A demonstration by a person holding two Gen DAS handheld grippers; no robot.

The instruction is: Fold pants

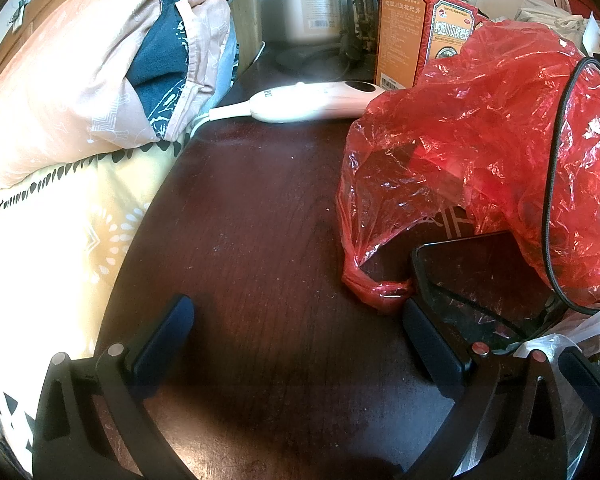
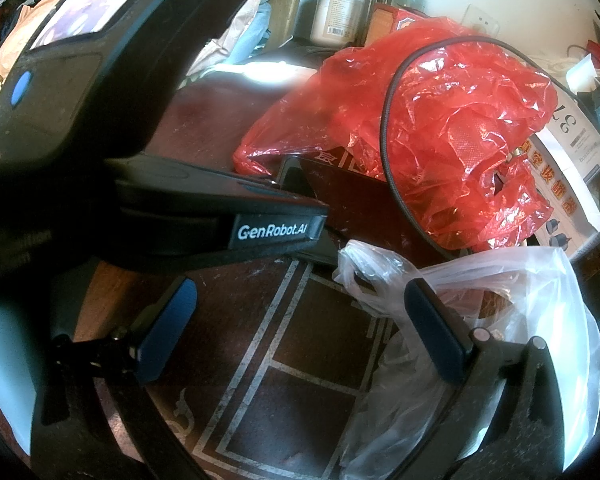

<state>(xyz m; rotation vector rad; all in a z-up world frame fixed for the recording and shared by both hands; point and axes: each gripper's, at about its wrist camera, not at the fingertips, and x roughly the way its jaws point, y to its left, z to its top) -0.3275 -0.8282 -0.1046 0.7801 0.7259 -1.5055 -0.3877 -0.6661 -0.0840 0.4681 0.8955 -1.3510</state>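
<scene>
No pants show in either view. My left gripper [image 1: 296, 340] is open and empty, low over a dark wooden table [image 1: 252, 220]. My right gripper [image 2: 300, 328] is open and empty over the patterned part of the same table [image 2: 300, 380]. The body of the left gripper [image 2: 180, 208] fills the upper left of the right wrist view, close beside the right one. Bedding lies to the left: a peach pillow [image 1: 60, 80] with dark blue cloth [image 1: 164, 44] and a yellow patterned sheet [image 1: 60, 240].
A red plastic bag [image 1: 480, 152] with a black cable [image 1: 556, 160] over it sits at right, also in the right wrist view [image 2: 440, 120]. A black phone [image 1: 480, 288], a white handheld device [image 1: 312, 100], an orange box [image 1: 412, 32], a jar [image 1: 310, 4] and a clear bag [image 2: 500, 320] crowd the table.
</scene>
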